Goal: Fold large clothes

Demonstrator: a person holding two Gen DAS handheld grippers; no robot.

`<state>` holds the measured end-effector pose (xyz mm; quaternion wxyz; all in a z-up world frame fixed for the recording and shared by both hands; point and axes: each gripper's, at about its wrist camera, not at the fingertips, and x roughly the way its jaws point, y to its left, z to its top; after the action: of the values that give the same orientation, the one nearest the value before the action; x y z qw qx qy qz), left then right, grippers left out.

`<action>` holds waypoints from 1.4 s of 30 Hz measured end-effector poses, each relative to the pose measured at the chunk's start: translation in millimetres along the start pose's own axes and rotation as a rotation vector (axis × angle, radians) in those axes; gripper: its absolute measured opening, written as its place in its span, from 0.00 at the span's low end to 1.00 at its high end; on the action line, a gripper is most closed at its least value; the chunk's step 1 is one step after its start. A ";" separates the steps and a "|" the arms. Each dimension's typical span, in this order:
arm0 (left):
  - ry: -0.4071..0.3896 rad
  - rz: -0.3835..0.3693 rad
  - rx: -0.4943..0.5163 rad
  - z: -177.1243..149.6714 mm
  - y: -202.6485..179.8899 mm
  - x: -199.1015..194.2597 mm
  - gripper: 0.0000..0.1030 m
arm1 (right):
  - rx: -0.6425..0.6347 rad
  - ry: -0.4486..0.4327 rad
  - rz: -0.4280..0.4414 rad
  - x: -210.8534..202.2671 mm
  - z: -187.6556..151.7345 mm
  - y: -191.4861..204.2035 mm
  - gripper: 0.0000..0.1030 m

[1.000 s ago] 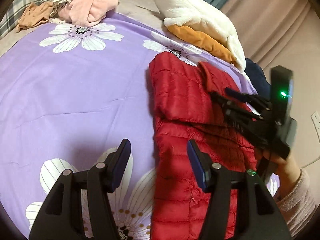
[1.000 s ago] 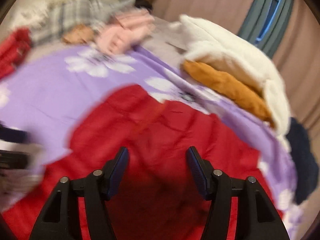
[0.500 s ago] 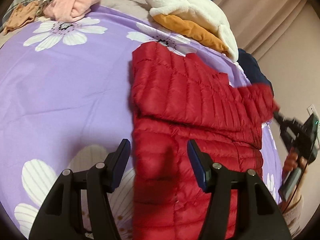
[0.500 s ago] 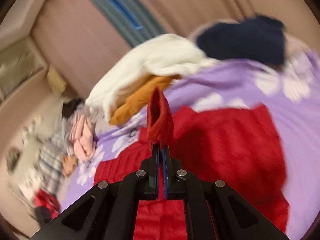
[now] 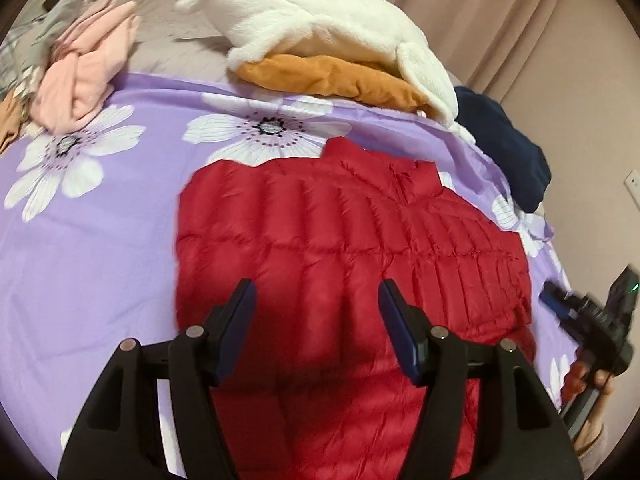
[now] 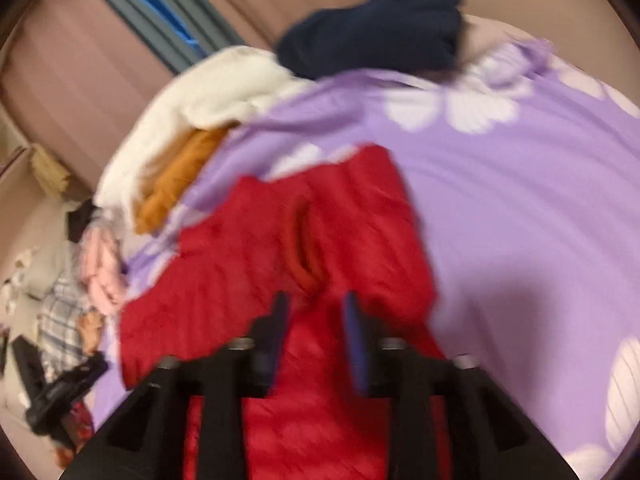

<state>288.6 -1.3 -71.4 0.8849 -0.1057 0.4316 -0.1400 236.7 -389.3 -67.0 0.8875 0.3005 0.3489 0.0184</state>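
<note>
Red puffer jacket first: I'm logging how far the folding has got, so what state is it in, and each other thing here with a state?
red puffer jacket: lying on the bedspread, sleeves folded in, held by neither gripper.
left gripper: open, fingers empty above the jacket.
right gripper: open, jaws just opened, nothing between.
white fleece: folded, on the orange garment.
pink garment: crumpled.

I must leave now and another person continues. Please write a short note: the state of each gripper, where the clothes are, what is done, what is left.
Left gripper: jaws open, empty, over the lower part of the red jacket.
Right gripper: jaws have just opened and hold nothing; the sleeve cuff lies just ahead of them.
The jacket lies flat on the purple sheet.
Done: sleeves laid over the body.
Left: probably fold the body, then add it to the white and orange pile.
</note>
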 end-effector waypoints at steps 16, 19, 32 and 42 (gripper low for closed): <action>0.181 0.062 0.178 -27.9 -2.4 47.1 0.66 | -0.432 0.246 -0.254 68.8 -33.5 31.5 0.32; 0.152 0.072 0.159 -26.5 -0.6 31.8 0.66 | -0.422 0.182 -0.282 48.5 -22.3 42.1 0.32; 0.161 0.143 0.226 -39.0 -17.8 55.9 0.76 | -0.634 0.176 -0.249 99.4 -56.1 64.5 0.33; 0.119 0.011 0.034 -47.9 2.3 -10.6 0.78 | -0.518 0.131 -0.155 26.1 -50.2 61.1 0.38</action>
<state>244.7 1.3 -93.3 0.8601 -0.0797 0.4816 -0.1482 235.6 -306.8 -78.5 0.9091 0.0340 0.4111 0.0583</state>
